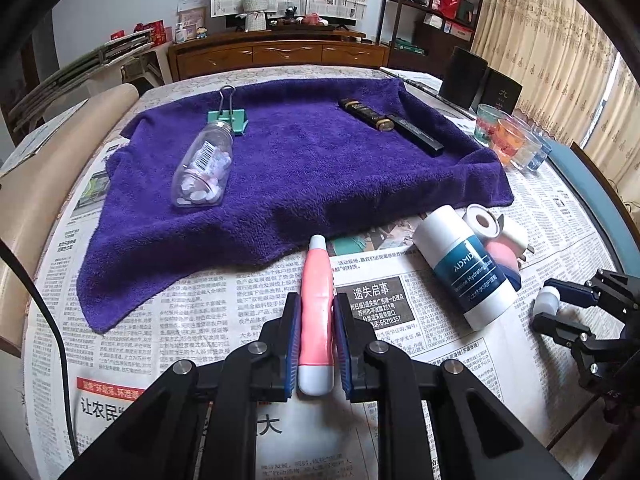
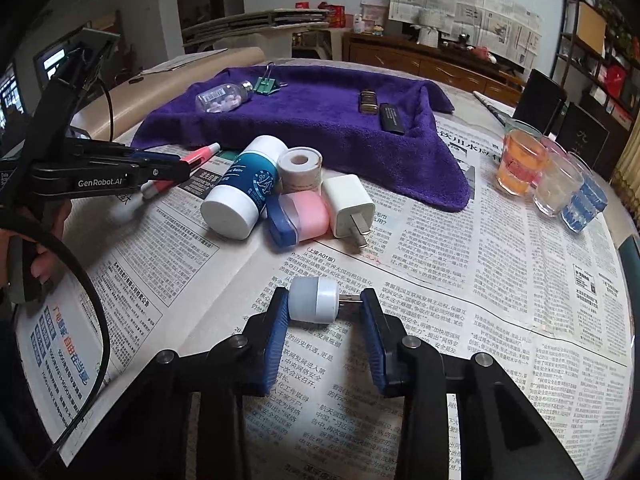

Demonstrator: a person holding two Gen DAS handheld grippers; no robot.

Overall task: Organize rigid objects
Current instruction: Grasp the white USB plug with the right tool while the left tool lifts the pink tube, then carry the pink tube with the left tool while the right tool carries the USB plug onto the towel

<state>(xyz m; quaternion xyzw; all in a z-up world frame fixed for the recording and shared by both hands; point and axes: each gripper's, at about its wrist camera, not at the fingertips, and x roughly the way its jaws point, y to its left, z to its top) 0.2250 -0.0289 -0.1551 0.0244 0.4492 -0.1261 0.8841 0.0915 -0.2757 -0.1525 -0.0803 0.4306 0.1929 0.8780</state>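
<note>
Two grippers grip: the left gripper (image 1: 316,332) clamps a pink-and-white plastic pen (image 1: 317,316), the right gripper (image 2: 326,320) pinches a small white-capped USB plug (image 2: 314,300) above newspaper (image 2: 500,280)

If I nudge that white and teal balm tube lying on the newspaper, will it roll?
Probably. The balm tube is a round cylinder lying on its side, so it could roll sideways. The tape roll and pink case touching it might stop it. Its smooth plastic may be slippery.
</note>
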